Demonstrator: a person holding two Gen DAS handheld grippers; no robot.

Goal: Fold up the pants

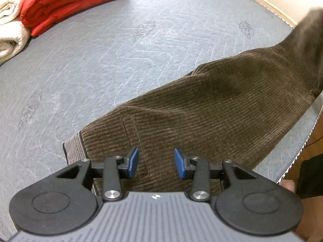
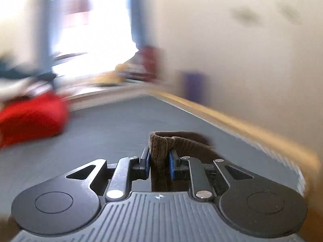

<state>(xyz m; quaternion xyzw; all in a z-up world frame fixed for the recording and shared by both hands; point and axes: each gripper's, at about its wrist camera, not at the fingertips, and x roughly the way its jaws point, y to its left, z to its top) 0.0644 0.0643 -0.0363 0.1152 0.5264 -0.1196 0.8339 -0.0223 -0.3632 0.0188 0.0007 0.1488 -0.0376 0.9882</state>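
Brown corduroy pants (image 1: 201, 109) lie across the grey quilted mattress (image 1: 101, 60), waistband end toward me and the leg end lifted off at the upper right. My left gripper (image 1: 156, 162) is open and empty, hovering just above the waistband end. My right gripper (image 2: 159, 161) is shut on a bunched fold of the brown pants (image 2: 159, 147), held above the mattress (image 2: 113, 125). The right wrist view is motion-blurred.
A folded red blanket (image 1: 66, 2) and a cream towel (image 1: 10, 32) lie at the mattress's far left; the red blanket shows blurred in the right wrist view (image 2: 32, 117). A wooden bed edge (image 1: 268, 2) runs along the far side. The mattress's near right edge (image 1: 302, 141) drops off.
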